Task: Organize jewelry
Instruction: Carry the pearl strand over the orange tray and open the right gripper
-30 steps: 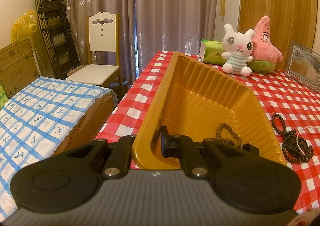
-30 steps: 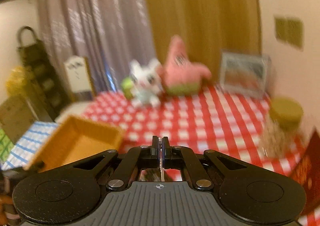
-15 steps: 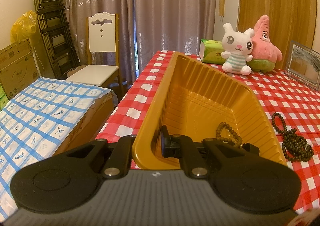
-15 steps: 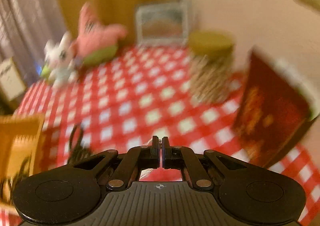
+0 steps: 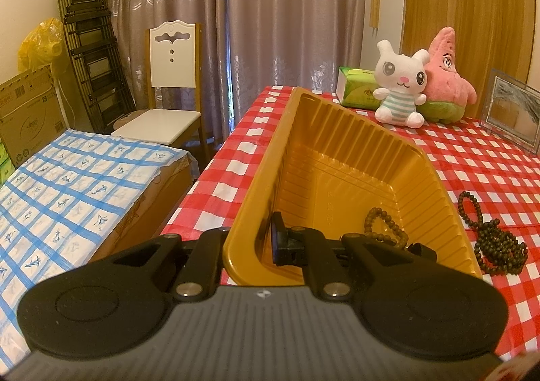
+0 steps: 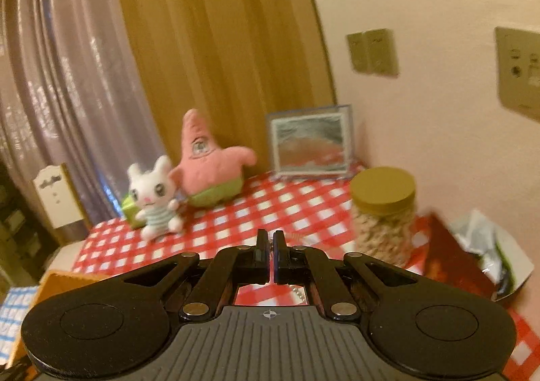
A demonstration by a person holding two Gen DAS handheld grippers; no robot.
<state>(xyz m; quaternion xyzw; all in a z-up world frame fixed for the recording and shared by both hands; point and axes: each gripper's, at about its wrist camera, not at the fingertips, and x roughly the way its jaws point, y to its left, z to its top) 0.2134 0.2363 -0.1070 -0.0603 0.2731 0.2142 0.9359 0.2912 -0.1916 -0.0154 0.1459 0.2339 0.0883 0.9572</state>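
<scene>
Checked table (image 5: pixel 489 175), red-white cloth. Yellow tray (image 5: pixel 341 158) on it — left gripper (image 5: pixel 251 239) clamped on its near wall. Dark bead string (image 5: pixel 496 239) lies beside tray; brown bracelet (image 5: pixel 384 229) inside. Right gripper (image 6: pixel 269 242) pinched on thin chain (image 6: pixel 270 246). Writing — none legible.

The left claw (image 5: pixel 266 240) clamps the near wall of a golden-brown tray (image 5: pixel 337 131), one finger inside and one outside. The tray sits on the red-checked counter (image 5: pixel 479 164). A brown bead bracelet (image 5: pixel 384 229) lies inside it; a darker bead string (image 5: pixel 496 242) lies just beside its right rim.
</scene>
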